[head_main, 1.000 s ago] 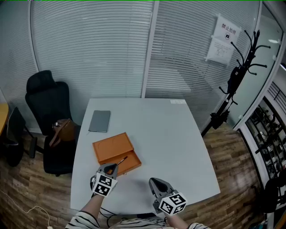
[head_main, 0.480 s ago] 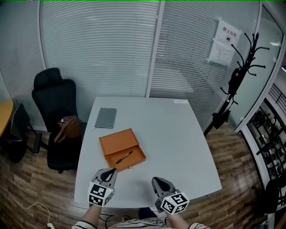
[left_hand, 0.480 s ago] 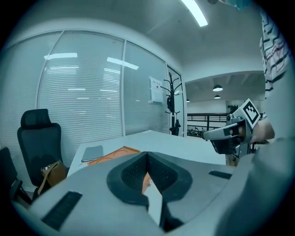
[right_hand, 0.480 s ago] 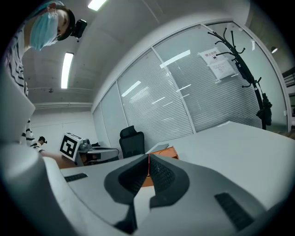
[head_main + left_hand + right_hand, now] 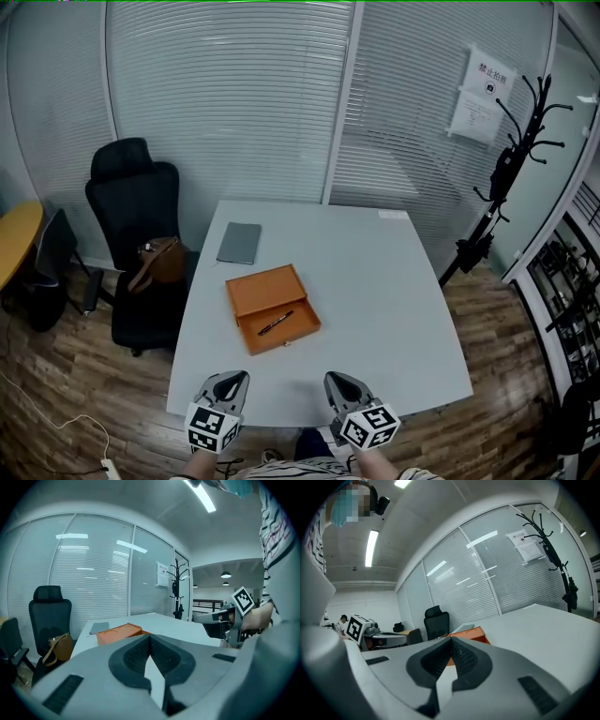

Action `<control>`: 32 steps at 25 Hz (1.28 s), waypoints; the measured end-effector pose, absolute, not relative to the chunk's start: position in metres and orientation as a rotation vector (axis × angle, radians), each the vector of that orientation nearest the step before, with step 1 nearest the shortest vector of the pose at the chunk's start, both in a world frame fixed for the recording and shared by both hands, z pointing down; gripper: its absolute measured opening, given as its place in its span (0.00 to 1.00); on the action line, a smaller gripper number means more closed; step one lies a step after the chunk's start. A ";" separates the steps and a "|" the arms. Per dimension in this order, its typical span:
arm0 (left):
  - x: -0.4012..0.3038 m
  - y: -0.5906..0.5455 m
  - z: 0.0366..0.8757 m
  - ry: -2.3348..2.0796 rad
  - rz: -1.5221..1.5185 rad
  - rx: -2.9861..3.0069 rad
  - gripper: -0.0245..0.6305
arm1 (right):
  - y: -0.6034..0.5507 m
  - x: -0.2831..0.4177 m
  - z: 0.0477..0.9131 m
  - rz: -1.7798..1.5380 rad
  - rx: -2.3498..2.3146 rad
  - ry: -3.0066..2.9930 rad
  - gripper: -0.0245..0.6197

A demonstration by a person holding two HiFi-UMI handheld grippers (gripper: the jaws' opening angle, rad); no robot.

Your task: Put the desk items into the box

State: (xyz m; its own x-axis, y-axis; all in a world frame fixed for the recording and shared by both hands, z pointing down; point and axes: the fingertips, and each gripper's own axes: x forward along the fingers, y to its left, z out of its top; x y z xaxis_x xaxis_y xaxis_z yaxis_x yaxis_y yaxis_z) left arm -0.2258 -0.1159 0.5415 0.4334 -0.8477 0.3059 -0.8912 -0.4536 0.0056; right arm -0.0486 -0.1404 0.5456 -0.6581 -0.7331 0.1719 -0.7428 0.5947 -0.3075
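You hold the left gripper (image 5: 229, 381) and the right gripper (image 5: 338, 382) side by side at the near edge of the white table (image 5: 384, 300), each with its jaws pressed together and nothing between them. Ahead of the left gripper, a little to its right and well apart from both, the orange box (image 5: 265, 288) sits open on the tabletop, a dark pen (image 5: 277, 322) lying inside it. Beyond the box, farther from your grippers, a grey notebook (image 5: 239, 242) lies flat. Off to the left gripper's far left, a black office chair (image 5: 136, 202) carries a brown bag (image 5: 159, 262).
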 end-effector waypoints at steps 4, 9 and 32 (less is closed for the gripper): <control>-0.234 -0.098 0.549 -1.552 0.389 2.484 0.07 | -0.133 -0.054 0.549 0.553 1.284 -2.776 0.08; -0.241 -0.082 0.551 -1.573 0.361 2.451 0.07 | -0.125 -0.057 0.550 0.525 1.283 -2.757 0.08; -0.234 -0.076 0.531 -1.626 0.271 2.464 0.07 | -0.120 -0.048 0.547 0.485 1.298 -2.731 0.08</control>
